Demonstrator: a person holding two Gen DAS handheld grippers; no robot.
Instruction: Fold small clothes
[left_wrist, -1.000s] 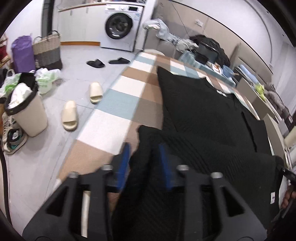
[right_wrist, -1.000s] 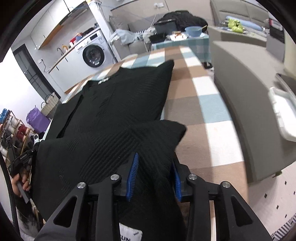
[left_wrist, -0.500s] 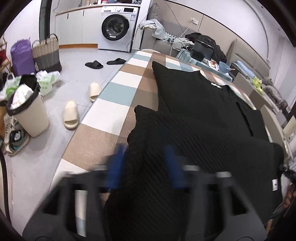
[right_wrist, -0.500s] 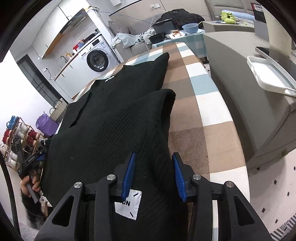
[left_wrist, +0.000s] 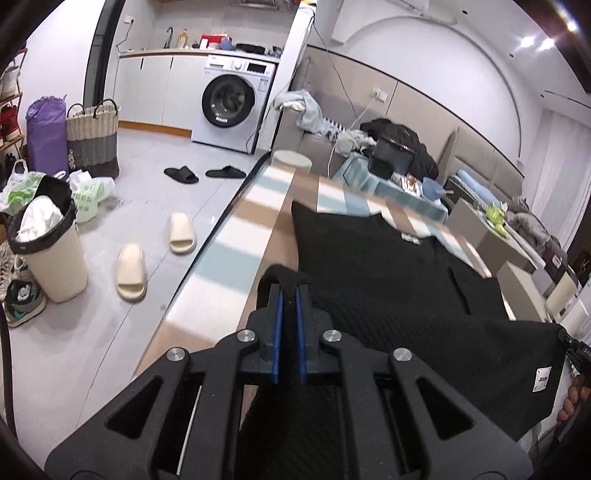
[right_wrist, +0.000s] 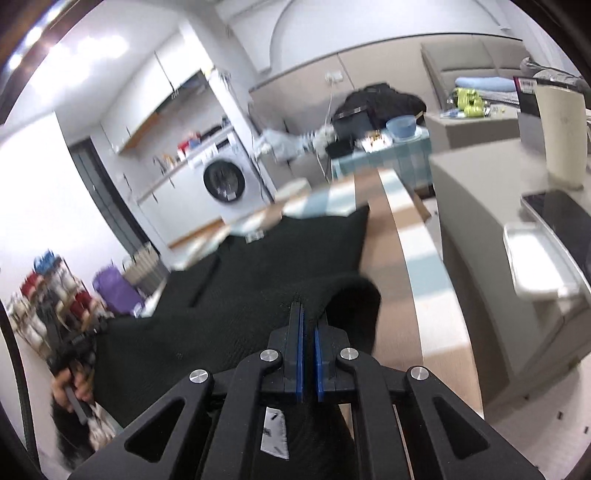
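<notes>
A black knit garment (left_wrist: 391, 280) lies spread on the checked table (left_wrist: 236, 251); its near edge is lifted and stretched between both grippers. My left gripper (left_wrist: 289, 295) is shut on the garment's left near corner. My right gripper (right_wrist: 307, 317) is shut on the right near corner of the garment (right_wrist: 258, 280), with a fold of cloth bulging over its fingertips. A white label (left_wrist: 543, 379) hangs on the raised hem near the right side. The far half with its collar tag (left_wrist: 409, 238) rests flat on the table.
Left of the table are a bin (left_wrist: 48, 251), beige slippers (left_wrist: 155, 254), black slippers (left_wrist: 203, 173), a basket (left_wrist: 92, 140) and a washing machine (left_wrist: 229, 107). Right of the table stands a grey counter (right_wrist: 491, 236) with a white tray (right_wrist: 535, 258). A cluttered side table (left_wrist: 402, 181) is beyond.
Both grippers have closed on the garment's near edge, one at each corner, and lifted it up off the table. Both views have tilted upward.
</notes>
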